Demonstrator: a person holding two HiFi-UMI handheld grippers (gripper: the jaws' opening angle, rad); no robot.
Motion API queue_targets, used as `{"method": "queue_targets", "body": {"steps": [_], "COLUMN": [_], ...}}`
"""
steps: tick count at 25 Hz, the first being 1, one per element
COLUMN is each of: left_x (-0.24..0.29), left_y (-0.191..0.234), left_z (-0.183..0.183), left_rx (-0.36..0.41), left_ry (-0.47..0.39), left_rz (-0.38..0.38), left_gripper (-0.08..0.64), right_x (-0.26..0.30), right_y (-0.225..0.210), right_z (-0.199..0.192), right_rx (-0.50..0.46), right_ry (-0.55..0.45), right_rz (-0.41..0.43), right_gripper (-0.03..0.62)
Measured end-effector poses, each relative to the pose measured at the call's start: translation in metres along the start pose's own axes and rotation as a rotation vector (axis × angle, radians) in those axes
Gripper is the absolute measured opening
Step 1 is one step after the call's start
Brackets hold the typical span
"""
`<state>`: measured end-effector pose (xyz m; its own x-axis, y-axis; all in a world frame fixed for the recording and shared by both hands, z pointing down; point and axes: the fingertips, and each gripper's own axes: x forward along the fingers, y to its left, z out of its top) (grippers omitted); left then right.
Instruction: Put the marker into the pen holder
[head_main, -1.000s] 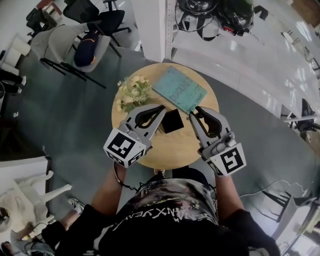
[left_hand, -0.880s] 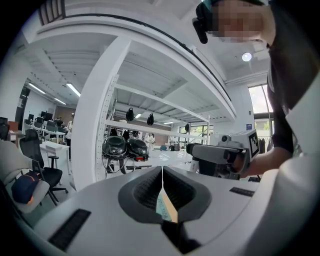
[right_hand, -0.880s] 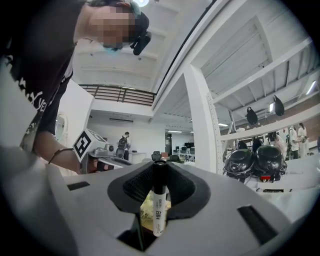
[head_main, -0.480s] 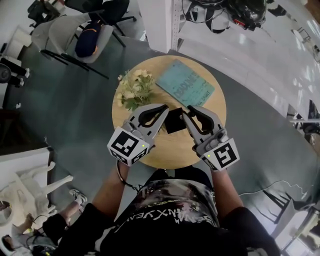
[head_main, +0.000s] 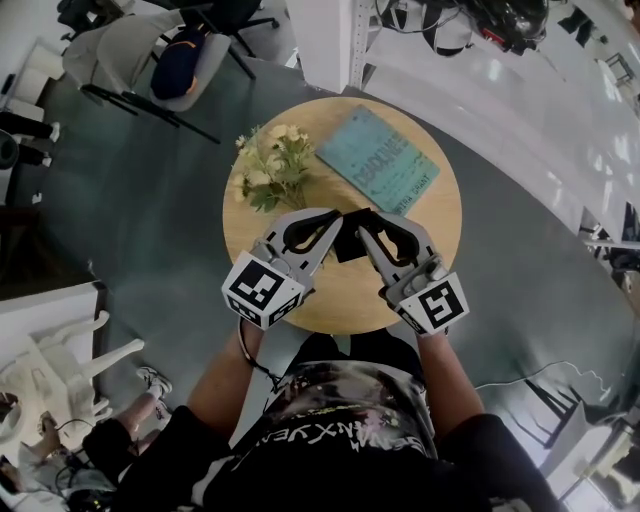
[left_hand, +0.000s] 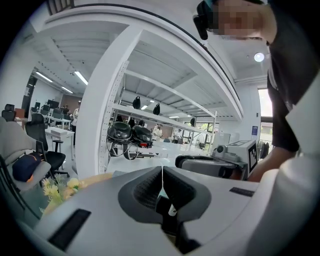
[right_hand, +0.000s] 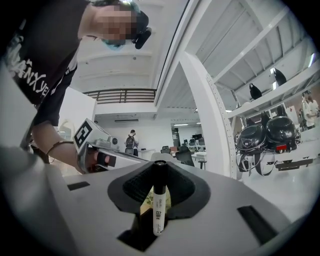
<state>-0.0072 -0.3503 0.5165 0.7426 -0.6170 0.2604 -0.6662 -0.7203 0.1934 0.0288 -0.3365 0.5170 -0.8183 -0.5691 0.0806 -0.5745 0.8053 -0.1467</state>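
In the right gripper view a marker (right_hand: 159, 202) with a white barrel and black cap stands upright between the jaws, clamped by my right gripper (right_hand: 160, 176). In the head view my right gripper (head_main: 363, 226) and my left gripper (head_main: 334, 217) point toward each other over the black square pen holder (head_main: 347, 244) on the round wooden table (head_main: 440, 225). The jaws hide most of the holder, and the marker itself does not show there. My left gripper (left_hand: 162, 181) has its pads pressed together with nothing between them.
A bunch of pale flowers (head_main: 270, 170) lies at the table's far left and a teal book (head_main: 378, 163) at the far right. A chair with a dark cap (head_main: 182, 62) stands on the grey floor beyond. White shelving (head_main: 330, 40) rises behind the table.
Both grippers have drawn inward and forward, their tips now nearly meeting above the pen holder. The right one has moved left with the marker still held.
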Motion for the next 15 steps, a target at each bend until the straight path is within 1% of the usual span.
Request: {"method": "queue_targets", "body": {"steps": [9, 15], "left_x": [0.003, 0.003], "left_y": [-0.006, -0.009], "left_z": [-0.020, -0.030], "left_rx": [-0.018, -0.025], "left_ry": [0.019, 0.029], "left_rz": [-0.002, -0.005], "left_gripper": [0.025, 0.025], "right_x": [-0.001, 0.002], "right_y": [0.001, 0.005], "right_z": [-0.029, -0.046], "right_rx": [0.011, 0.001], "right_ry": [0.030, 0.056], "right_rz": [-0.004, -0.001], "right_gripper": [0.074, 0.074]}}
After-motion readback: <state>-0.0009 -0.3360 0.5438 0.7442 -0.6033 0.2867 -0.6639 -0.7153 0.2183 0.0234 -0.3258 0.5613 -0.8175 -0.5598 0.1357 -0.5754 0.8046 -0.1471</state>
